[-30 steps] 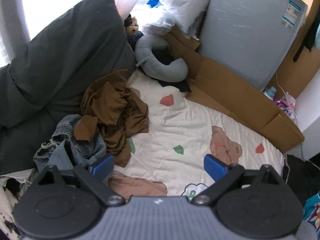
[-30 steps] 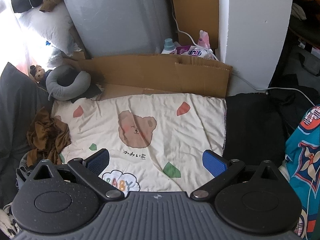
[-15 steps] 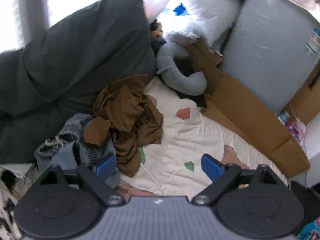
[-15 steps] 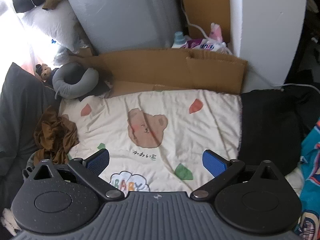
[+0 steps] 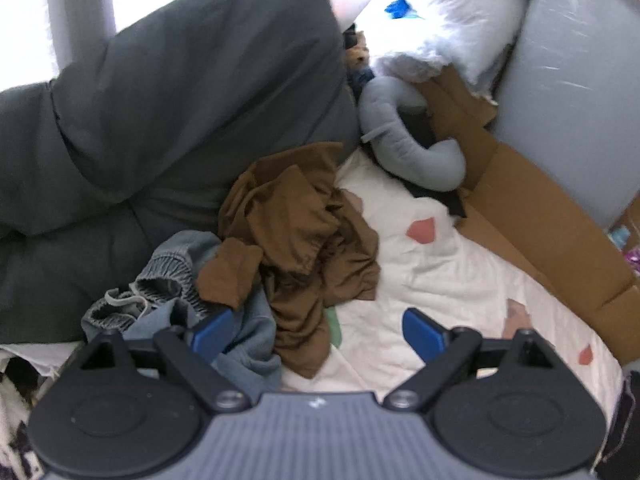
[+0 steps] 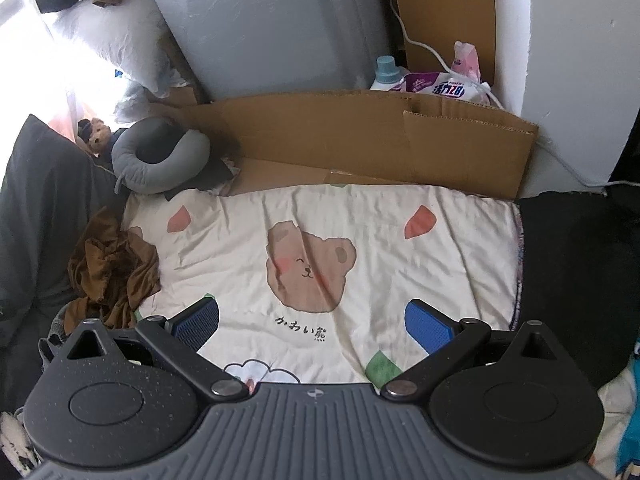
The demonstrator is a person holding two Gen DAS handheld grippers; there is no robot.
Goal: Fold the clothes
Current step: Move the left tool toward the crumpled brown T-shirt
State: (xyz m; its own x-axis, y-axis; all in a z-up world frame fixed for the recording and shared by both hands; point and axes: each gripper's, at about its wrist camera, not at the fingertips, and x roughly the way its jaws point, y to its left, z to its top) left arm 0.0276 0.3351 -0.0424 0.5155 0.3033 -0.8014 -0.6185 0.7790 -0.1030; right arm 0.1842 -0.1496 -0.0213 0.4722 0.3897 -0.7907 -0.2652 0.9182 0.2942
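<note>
A crumpled brown garment lies in a heap at the left edge of the cream bear-print sheet. It partly overlaps blue-grey denim shorts with an elastic waistband. My left gripper hangs open just short of the heap, its left pad above the denim and nothing between its fingers. The right wrist view shows the same brown garment far to the left. My right gripper stands open over the middle of the sheet, above the printed bear.
A dark grey duvet is piled to the left. A grey neck pillow and a small plush toy sit at the back corner. Flattened cardboard lines the far edge before a grey panel. Black cloth lies on the right.
The left gripper has moved leftward and closer to the clothes heap, which now sits larger and more central between its fingers. The right gripper has advanced over the sheet. Both stay open.
</note>
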